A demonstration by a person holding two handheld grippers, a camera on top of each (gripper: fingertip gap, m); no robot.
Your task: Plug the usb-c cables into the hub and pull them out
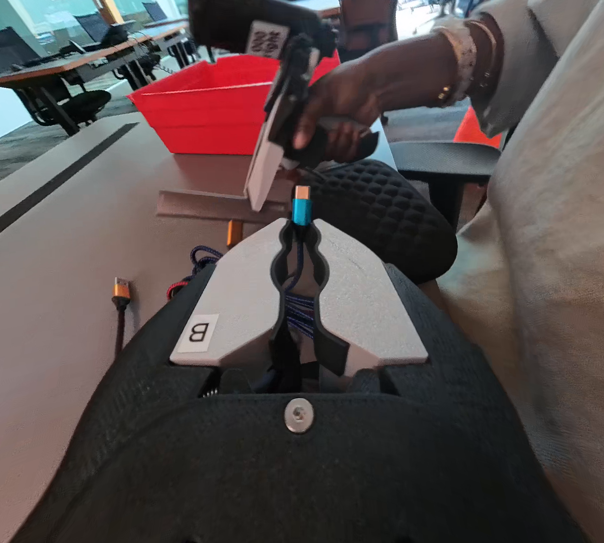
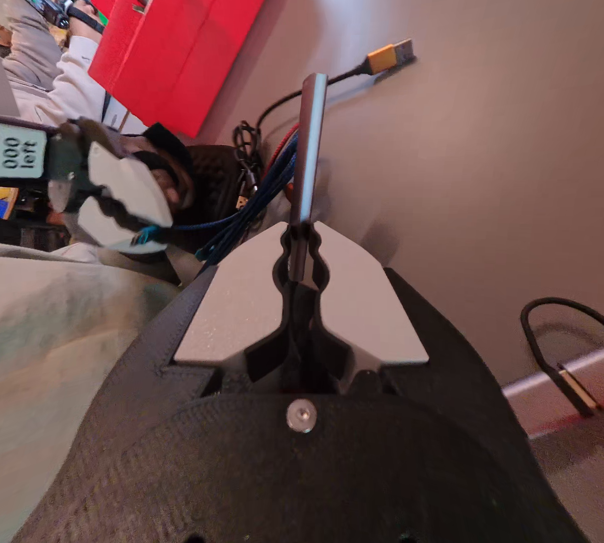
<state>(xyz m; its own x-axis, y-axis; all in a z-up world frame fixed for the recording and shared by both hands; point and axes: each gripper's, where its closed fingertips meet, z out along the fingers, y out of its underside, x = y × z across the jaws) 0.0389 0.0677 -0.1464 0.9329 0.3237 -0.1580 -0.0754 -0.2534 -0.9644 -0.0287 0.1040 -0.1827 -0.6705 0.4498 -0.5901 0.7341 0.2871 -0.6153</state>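
My left gripper [image 1: 301, 227] is shut on a blue USB-C plug [image 1: 302, 210]. The plug's bare metal tip points forward and is free, just short of the grey hub [image 1: 202, 203]. My right gripper [image 2: 300, 228] is shut on one end of the hub [image 2: 310, 148], which is seen edge-on and held above the table. In the left wrist view the right gripper [image 1: 264, 167] comes down from above onto the hub's near end. In the right wrist view the left gripper [image 2: 124, 200] holds the blue plug [image 2: 147, 233] off to the left, apart from the hub. Blue braided cable [image 2: 248, 216] trails between them.
A red bin [image 1: 209, 112] stands behind the hub on the grey table [image 1: 81, 233]. An orange USB plug [image 1: 121, 290] with a black cable lies on the table to the left. Another orange plug [image 1: 233, 233] sits under the hub. A black padded object [image 1: 376, 216] lies at the right. A black cable loop [image 2: 555, 347] lies on the table.
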